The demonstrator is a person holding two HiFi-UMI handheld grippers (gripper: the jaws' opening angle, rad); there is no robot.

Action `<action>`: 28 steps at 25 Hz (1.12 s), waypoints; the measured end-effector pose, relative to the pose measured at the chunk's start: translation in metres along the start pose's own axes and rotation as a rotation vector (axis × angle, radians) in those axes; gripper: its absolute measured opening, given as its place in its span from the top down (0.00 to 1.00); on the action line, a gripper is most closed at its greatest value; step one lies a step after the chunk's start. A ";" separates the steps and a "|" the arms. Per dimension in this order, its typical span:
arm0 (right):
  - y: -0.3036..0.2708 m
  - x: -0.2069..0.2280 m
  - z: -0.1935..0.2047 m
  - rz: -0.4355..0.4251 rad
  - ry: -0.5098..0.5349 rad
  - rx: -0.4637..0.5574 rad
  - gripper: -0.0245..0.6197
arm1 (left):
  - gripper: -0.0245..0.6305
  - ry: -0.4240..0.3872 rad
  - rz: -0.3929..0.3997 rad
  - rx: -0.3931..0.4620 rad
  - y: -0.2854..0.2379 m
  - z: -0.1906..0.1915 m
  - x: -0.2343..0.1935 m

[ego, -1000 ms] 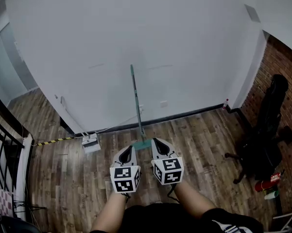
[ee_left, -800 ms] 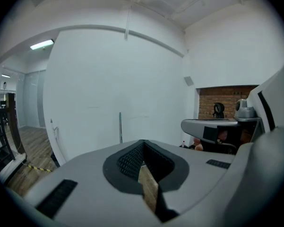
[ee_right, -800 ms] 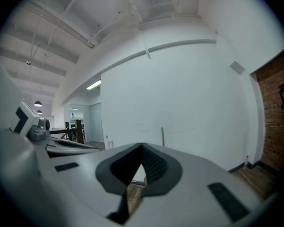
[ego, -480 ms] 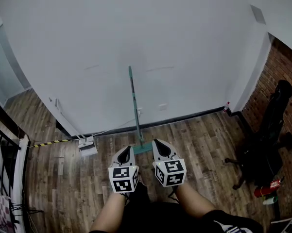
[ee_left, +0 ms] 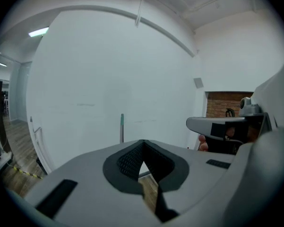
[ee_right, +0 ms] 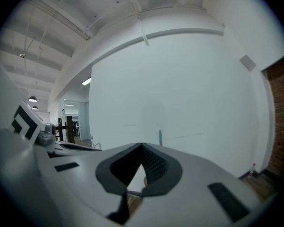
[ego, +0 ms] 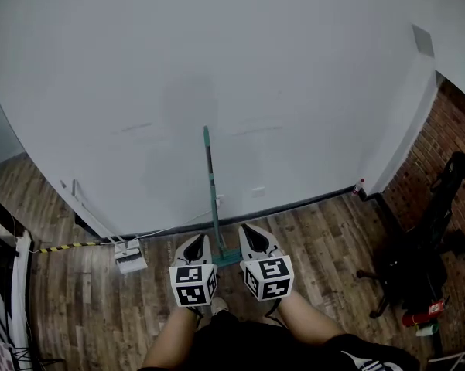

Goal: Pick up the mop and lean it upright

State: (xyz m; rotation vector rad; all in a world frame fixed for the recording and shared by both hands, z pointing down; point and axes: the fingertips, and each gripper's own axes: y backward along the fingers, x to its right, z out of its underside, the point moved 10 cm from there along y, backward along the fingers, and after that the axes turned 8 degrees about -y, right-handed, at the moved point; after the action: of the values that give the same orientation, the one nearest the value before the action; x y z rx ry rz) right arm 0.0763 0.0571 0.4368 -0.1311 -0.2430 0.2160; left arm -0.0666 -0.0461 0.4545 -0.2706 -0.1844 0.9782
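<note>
Mop (ego: 210,178) stays upright, left gripper (ego: 195,240), right gripper (ego: 251,230) — shut

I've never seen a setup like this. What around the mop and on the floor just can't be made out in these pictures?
- Mop head: in the head view, mostly hidden behind the left tool and right tool. In both gripper views each tool's own body covers it, and only the handle tip shows.
- Small white object: head view, too small to identify.
- Red things beside the chair: head view, too small.

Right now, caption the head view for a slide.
Mop leans upright against the wall; left gripper and right gripper, both shut and empty, hover before its base.
</note>
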 end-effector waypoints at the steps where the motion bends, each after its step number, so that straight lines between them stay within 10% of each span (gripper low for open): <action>1: -0.014 0.003 -0.005 0.010 -0.003 0.004 0.94 | 0.98 -0.003 0.008 -0.002 -0.013 -0.005 -0.009; 16: -0.175 0.026 -0.023 0.063 -0.030 -0.045 0.94 | 0.98 0.028 0.032 -0.045 -0.133 -0.035 -0.111; 28: -0.291 0.090 -0.027 0.021 -0.044 -0.063 0.87 | 0.98 0.115 -0.146 -0.078 -0.164 -0.042 -0.123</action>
State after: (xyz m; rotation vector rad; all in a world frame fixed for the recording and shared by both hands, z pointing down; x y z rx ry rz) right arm 0.2250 -0.2068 0.4763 -0.1916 -0.2928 0.2320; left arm 0.0075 -0.2423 0.4613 -0.3788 -0.1352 0.8098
